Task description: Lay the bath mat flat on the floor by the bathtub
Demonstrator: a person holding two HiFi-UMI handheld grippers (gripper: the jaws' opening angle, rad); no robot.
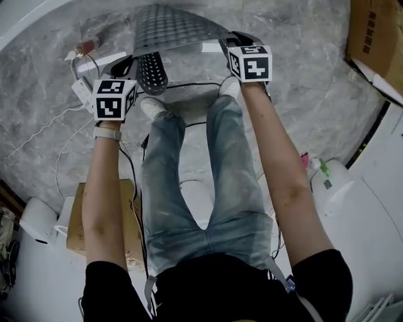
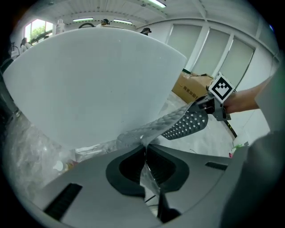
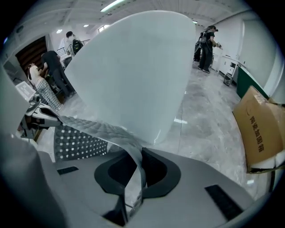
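Clamped tight on bath mat (image 1: 179, 28) corners with left tool (image 2: 144, 151) and right tool (image 3: 140, 156), spread wide by bathtub (image 1: 31, 16) to land flat.

— Where is the head camera looking from?
— It is looking steeply down over the person's arms, taking in the left gripper (image 1: 127, 66), the right gripper (image 1: 230, 41) and the marble floor (image 1: 308, 94).
— And the gripper cameras?
— Each is riding just behind its own jaws, facing the white bathtub (image 2: 98, 80) from close by. All three are sharing the bath mat (image 1: 173, 28) and the cardboard box (image 3: 258, 133).
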